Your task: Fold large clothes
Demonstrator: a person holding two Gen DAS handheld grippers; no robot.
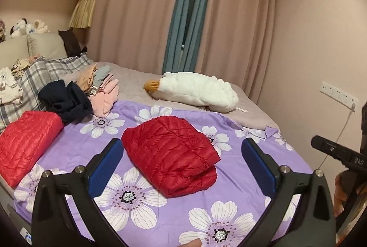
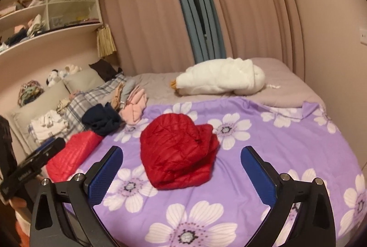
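At the far left of the bed, a second red jacket [image 1: 25, 144] lies folded beside a dark navy garment [image 1: 66, 100]. My left tongs [image 1: 182, 164] hang wide and empty above the purple flowered sheet [image 1: 146, 219]. The folded red puffer jacket [image 1: 172, 155] rests mid-sheet, untouched. My right tongs [image 2: 182, 171] are also spread wide, holding nothing.

Bed [image 1: 137, 79] carries purple floral sheet [image 1: 174, 212], folded red jacket [image 1: 170, 153], goose plush [image 1: 197, 91].

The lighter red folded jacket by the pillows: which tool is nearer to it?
Left. The left tool hovers open beside the lighter red jacket; the right tool, also open, is farther off, past the darker folded jacket.
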